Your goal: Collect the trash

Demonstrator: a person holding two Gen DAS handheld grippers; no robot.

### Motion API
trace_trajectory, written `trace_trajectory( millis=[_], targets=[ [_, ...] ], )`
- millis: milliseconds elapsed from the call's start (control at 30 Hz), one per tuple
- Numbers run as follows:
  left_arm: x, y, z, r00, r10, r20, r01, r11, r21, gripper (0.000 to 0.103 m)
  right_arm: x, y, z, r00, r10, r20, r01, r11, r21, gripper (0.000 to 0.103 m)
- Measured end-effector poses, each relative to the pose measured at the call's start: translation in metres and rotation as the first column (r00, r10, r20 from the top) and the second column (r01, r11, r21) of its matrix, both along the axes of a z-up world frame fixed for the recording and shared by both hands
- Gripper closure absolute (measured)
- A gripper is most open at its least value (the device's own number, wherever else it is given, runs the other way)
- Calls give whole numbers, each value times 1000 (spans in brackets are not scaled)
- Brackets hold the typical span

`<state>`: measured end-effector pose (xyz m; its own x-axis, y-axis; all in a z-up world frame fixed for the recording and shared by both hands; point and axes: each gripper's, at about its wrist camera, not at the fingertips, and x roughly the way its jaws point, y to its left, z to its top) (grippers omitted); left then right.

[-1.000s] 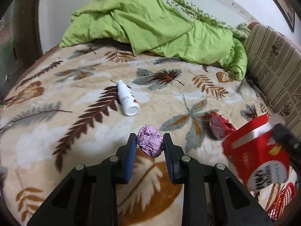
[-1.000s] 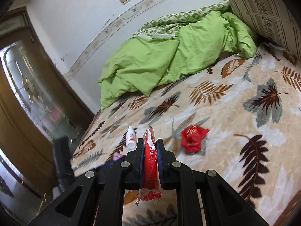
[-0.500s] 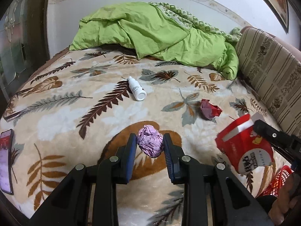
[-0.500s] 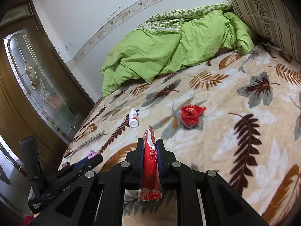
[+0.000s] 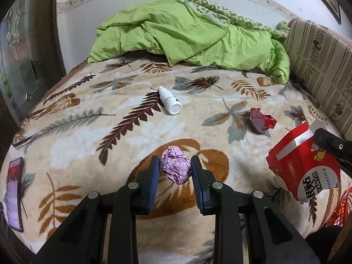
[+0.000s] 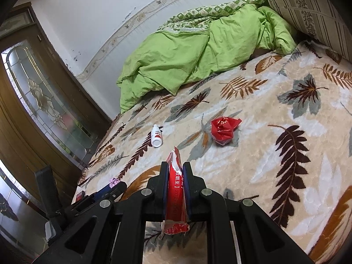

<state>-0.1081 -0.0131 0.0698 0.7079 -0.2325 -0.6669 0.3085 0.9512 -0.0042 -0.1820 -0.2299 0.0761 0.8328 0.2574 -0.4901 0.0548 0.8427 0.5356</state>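
My left gripper (image 5: 175,167) is shut on a crumpled pink paper ball (image 5: 175,166) and holds it above the bed's near edge. My right gripper (image 6: 175,176) is shut on a flattened red snack packet (image 6: 175,194); the packet also shows in the left wrist view (image 5: 304,165) at the right. A white bottle (image 5: 169,103) lies on its side mid-bed, also in the right wrist view (image 6: 156,135). A crumpled red wrapper (image 5: 261,122) lies to its right, also in the right wrist view (image 6: 224,129).
The bed has a leaf-print blanket (image 5: 88,132) and a bunched green duvet (image 5: 187,35) at the back. A striped headboard cushion (image 5: 319,66) runs along the right. A phone (image 5: 14,193) lies at the near left edge. A red mesh basket (image 5: 340,209) shows at the lower right. A glass-panelled wooden door (image 6: 39,101) stands left.
Both grippers have pulled back from the bed with their loads, so more of the blanket and its near edge show. The bottle and red wrapper lie where they were.
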Motion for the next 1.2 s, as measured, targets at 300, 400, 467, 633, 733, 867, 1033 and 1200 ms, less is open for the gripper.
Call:
trace_trajectory(
  millis=[300, 400, 467, 633, 733, 867, 1033, 1200],
  targets=[
    [-2, -7, -1, 1000, -10, 21, 10, 999, 34, 75, 1, -1, 0, 1000, 2, -3, -2, 1000, 1, 90],
    [-3, -7, -1, 1000, -10, 22, 10, 999, 36, 75, 1, 0, -1, 1000, 3, -4, -3, 1000, -3, 90],
    [-3, -7, -1, 1000, -11, 22, 10, 999, 38, 75, 1, 0, -1, 1000, 2, -4, -2, 1000, 0, 90],
    [-3, -8, -1, 1000, -14, 25, 13, 999, 41, 75, 1, 0, -1, 1000, 1, -4, -1, 1000, 0, 90],
    [-3, -8, -2, 1000, -17, 25, 16, 999, 43, 75, 1, -1, 0, 1000, 3, -4, -3, 1000, 0, 90],
    [-5, -10, -2, 1000, -14, 25, 13, 999, 42, 75, 1, -1, 0, 1000, 3, -4, -3, 1000, 0, 90],
    [-5, -10, -2, 1000, -14, 26, 13, 999, 45, 75, 1, -1, 0, 1000, 4, -4, -4, 1000, 0, 90],
    [-5, -11, -2, 1000, -15, 26, 13, 999, 46, 75, 1, -1, 0, 1000, 5, -4, -5, 1000, 1, 90]
  ],
)
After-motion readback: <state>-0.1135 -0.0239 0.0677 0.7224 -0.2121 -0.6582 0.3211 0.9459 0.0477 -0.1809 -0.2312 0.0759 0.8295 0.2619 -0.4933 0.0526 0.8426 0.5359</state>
